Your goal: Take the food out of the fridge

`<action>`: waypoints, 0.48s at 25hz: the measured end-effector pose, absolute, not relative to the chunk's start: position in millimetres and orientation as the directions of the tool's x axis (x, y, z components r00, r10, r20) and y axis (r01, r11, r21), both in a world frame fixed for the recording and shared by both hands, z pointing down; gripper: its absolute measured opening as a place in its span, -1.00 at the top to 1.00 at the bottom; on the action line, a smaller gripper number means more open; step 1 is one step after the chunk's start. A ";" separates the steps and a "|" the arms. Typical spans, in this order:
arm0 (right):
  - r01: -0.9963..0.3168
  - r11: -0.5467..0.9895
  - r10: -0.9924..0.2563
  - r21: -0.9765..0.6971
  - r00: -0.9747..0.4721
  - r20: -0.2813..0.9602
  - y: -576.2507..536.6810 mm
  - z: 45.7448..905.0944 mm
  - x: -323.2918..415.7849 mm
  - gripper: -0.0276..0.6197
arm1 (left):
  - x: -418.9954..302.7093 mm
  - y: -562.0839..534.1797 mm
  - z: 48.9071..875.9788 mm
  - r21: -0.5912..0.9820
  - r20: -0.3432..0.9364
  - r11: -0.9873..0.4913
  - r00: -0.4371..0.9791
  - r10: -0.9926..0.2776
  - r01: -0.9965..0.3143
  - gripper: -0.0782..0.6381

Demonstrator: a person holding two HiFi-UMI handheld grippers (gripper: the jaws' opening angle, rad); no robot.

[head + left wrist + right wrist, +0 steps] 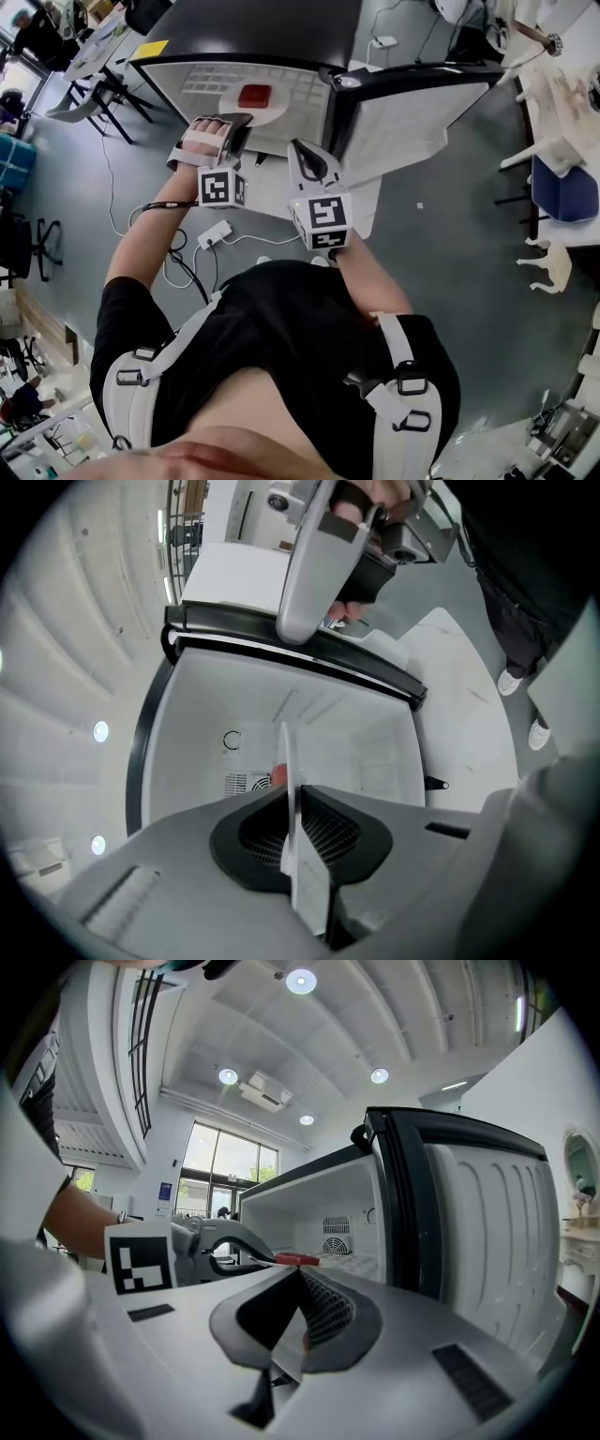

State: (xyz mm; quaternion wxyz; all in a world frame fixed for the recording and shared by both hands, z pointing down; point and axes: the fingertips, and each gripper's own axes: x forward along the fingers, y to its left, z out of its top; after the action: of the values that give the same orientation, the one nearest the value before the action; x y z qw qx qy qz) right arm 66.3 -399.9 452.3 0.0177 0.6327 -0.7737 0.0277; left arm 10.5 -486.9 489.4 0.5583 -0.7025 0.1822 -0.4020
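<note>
Grey floor surrounds the small fridge (197, 80), its door (412, 112) swung open. From my head view, the white plate (277, 114) with the red food (255, 95) sits at the fridge's open mouth. My left tongs (223, 127) meet its rim, and my right tongs (302, 152) are just outside the fridge.

Left gripper view: my left tongs (292, 817) are clamped on the plate (307, 874), seen edge-on, with the food (278, 778) beyond, towards the fridge's back wall.

Right gripper view: my right tongs (298, 1316) are closed and empty, pointing at the fridge (309, 1204). The food (296, 1258) shows before its opening.
</note>
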 end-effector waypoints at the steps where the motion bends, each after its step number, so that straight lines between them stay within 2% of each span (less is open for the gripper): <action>1: -0.977 0.210 -0.976 -0.028 -0.211 0.059 -401.0 451.1 63.4 0.89 | 5.6 -483.1 487.0 -0.934 0.354 -0.298 0.609 -0.710 0.195 0.70; 12: -0.942 0.332 -0.942 -0.051 -0.334 0.029 -419.4 447.2 28.4 0.89 | -54.7 -437.2 457.3 -0.967 0.252 -0.224 0.550 -0.796 0.119 0.70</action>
State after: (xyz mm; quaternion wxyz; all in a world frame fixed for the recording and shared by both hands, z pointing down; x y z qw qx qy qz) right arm 28.4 -419.4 447.2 -0.0030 0.5772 -0.8161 0.0290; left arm -54.7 -437.2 457.3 0.5695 -0.6715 0.2522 -0.4015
